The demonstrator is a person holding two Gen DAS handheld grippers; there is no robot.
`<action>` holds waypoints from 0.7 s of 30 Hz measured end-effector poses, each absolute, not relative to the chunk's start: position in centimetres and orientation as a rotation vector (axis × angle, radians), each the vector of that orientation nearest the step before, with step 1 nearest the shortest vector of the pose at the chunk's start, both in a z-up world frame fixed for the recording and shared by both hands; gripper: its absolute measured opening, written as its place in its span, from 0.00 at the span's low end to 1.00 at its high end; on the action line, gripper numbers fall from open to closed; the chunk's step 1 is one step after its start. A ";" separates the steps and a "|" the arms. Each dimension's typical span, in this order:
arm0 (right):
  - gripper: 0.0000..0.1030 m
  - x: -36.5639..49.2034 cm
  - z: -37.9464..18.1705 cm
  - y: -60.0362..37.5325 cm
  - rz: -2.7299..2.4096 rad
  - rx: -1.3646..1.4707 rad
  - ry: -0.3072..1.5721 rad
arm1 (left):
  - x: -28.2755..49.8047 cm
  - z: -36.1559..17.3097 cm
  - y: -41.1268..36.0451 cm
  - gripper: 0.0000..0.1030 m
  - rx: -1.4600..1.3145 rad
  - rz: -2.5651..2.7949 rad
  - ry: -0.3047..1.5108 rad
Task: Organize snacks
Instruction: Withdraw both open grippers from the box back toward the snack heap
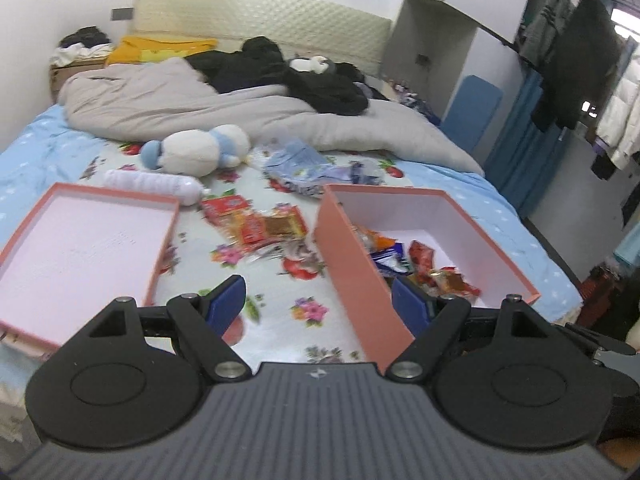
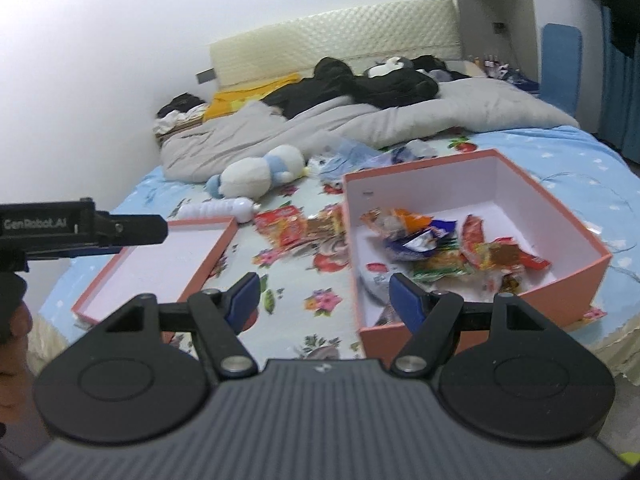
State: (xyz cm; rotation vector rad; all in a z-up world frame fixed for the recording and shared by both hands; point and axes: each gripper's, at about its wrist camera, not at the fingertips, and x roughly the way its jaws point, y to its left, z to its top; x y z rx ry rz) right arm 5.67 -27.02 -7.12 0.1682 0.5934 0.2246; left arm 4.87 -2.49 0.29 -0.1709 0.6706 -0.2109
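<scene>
Nearest the left wrist camera is the left gripper (image 1: 318, 304). Its blue-padded jaws stand wide apart with nothing between them, above the floral bedsheet (image 1: 276, 292). In the right wrist view the right gripper (image 2: 324, 298) is in the same condition: jaws spread, empty, held over the near edge of the bed. The body of the left gripper also shows at the left edge of that view.

The pink box (image 2: 552, 204) sits on the bed at the right, open at the top. It contains a loose pile of snack packets (image 2: 452, 248) in red, orange and blue wrappers. The box lid (image 1: 24, 236), shallow and turned inside up, lies at the left, well apart from the box.

Between lid and box, further from the camera, a second group of red and orange snack packets (image 1: 256, 224) lies on the sheet, outside the box. Just beyond them lies a crumpled blue-and-white wrapper (image 1: 298, 160).

A clear plastic bottle (image 1: 156, 184) lies on its side near the far corner of the lid. A white and blue plush toy (image 1: 200, 152) rests behind it, against a bunched grey duvet (image 1: 200, 96).
</scene>
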 end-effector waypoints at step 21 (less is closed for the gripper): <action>0.71 7.4 -9.1 -22.2 0.315 0.089 0.640 | 5.3 -1.9 2.7 0.81 -0.238 -0.117 0.704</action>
